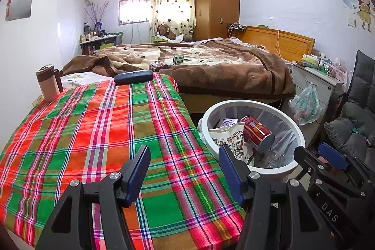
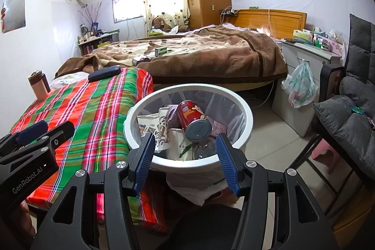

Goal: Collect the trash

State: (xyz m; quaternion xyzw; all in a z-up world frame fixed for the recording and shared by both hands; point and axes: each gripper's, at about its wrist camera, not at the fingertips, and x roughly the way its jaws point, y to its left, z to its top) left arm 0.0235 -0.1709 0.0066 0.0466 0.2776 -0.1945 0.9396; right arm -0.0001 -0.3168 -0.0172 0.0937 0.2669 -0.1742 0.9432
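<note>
Currently white round bin sits lower centre of right wrist view, on floor just beside plaid-covered table. Mesh-look wall, white rim. Inside: red can tilted, grey end up; printed white bag; clear plastic at bottom. Can label text unreadable. Right gripper above near rim, fingers apart, nothing between. Left gripper over table edge, fingers apart, empty. Gripper bodies read "GenRobot.AI", "DAS".
</note>
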